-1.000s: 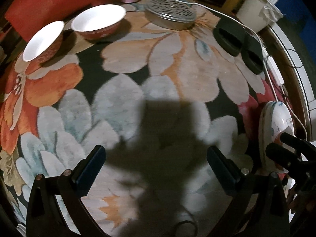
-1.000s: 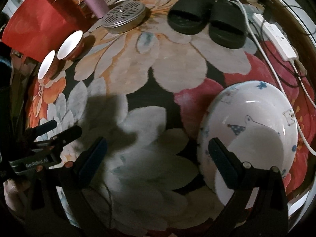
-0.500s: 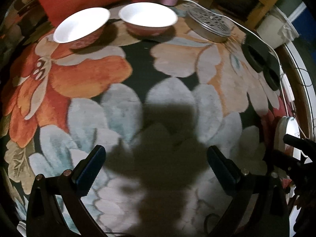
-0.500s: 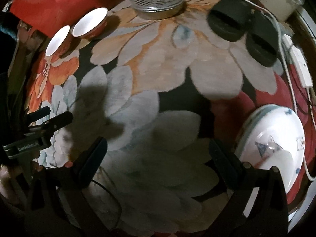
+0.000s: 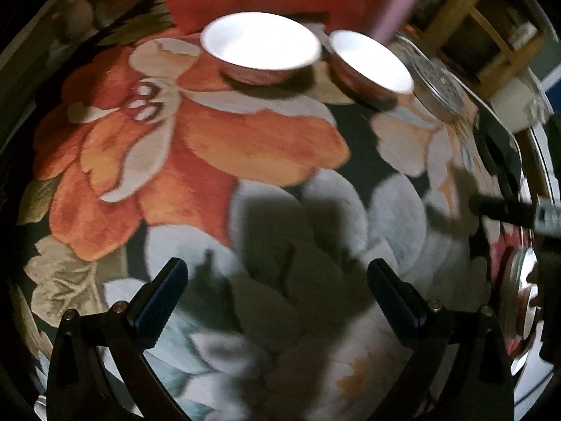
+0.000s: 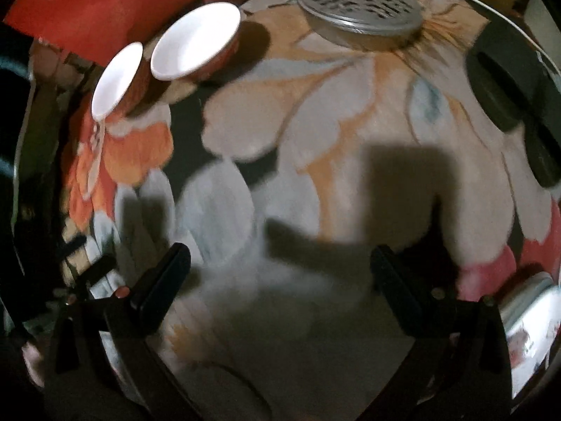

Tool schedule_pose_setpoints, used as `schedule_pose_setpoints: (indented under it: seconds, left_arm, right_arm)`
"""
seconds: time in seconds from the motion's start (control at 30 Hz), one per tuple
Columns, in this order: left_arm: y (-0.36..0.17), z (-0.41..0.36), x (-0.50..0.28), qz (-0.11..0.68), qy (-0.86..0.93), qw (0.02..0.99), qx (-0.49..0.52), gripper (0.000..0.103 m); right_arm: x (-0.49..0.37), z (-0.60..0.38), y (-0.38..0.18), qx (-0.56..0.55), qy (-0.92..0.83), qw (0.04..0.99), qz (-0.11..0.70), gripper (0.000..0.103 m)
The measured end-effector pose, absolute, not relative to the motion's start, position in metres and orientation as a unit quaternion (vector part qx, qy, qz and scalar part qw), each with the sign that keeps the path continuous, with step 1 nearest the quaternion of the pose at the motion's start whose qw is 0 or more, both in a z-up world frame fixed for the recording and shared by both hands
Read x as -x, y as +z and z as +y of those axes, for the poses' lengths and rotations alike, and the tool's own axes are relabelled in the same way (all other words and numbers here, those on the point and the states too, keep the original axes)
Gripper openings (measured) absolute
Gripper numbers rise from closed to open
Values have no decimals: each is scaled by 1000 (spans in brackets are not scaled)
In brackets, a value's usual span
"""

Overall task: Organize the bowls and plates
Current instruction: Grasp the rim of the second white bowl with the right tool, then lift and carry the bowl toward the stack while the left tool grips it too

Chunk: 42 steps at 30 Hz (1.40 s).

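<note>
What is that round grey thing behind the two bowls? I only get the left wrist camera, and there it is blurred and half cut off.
Observer: The right wrist view shows it whole: a round metal tin with a slotted lid, lying on the flowered rug.
Operator: And the dark shapes at my right edge?
Observer: They are a pair of black slippers, side by side on the rug.
Operator: Is the other gripper carrying anything? I see only a bit of it.
Observer: No. The right gripper is open, with only rug between its fingers.
</note>
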<state>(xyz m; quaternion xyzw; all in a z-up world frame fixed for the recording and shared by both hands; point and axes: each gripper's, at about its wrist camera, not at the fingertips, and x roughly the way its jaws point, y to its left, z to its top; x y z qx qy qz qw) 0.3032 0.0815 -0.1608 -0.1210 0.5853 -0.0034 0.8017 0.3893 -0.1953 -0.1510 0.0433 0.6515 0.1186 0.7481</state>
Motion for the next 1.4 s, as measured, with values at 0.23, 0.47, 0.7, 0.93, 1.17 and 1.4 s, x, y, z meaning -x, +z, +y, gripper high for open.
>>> schedule_pose_setpoints:
  seconds: [0.23,0.47,0.7,0.93,1.17,1.4]
  left_arm:
    - [-156,118,-306,569,19,810,141,102]
    - [-156,137,-306,565,30,810,151,102]
    - [-153,144,-307,559,31,813,159,102]
    - [-160,134,-306,569,20,807,156,102]
    - [-171,118,-307,580,-5,798,161,102]
    - [-190,98,-309,597,-26,783,173,93]
  right_arm:
    - [-457,-160,-141,-80,109,776,616,101]
    - [-502,-148,-165,-169,46,775,607,67]
    - [-503,-143,-186,-171,33,758,628,9]
    - [-458,-150,-195,-157,148,711,669,9]
    - [-379,-108,-201,-48,284,646,707,10]
    - [-338,-83,-198,1,274,675,686,13]
